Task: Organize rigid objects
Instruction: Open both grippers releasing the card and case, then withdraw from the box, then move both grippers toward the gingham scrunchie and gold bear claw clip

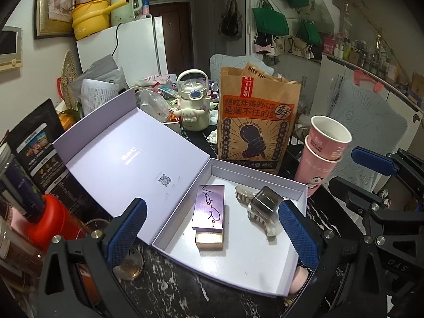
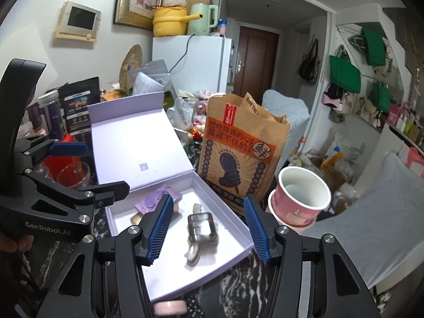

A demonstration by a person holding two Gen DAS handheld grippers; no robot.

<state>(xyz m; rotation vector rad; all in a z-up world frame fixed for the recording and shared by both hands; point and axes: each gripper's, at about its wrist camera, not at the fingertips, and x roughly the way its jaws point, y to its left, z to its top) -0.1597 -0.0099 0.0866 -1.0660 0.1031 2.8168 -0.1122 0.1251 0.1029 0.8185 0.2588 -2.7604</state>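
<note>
Behind everything stands a white fridge [image 1: 127, 45] in a messy room. Closer, at 12 o'clock from the box, is a brown paper bag [image 1: 258, 122]. Two pink cups [image 1: 322, 151] sit stacked at 2 o'clock. On the dark marble table [image 1: 169, 286] lies an open lilac box [image 1: 238, 254], lid flipped back. Inside it, a purple little carton [image 1: 210, 209] rests at 9 o'clock from a shiny hair clip [image 1: 261, 209].

Both tongs hang above the box, holding nothing: the left gripper [image 1: 212, 234] spread wide, the right gripper [image 2: 209, 228] partly open.
</note>
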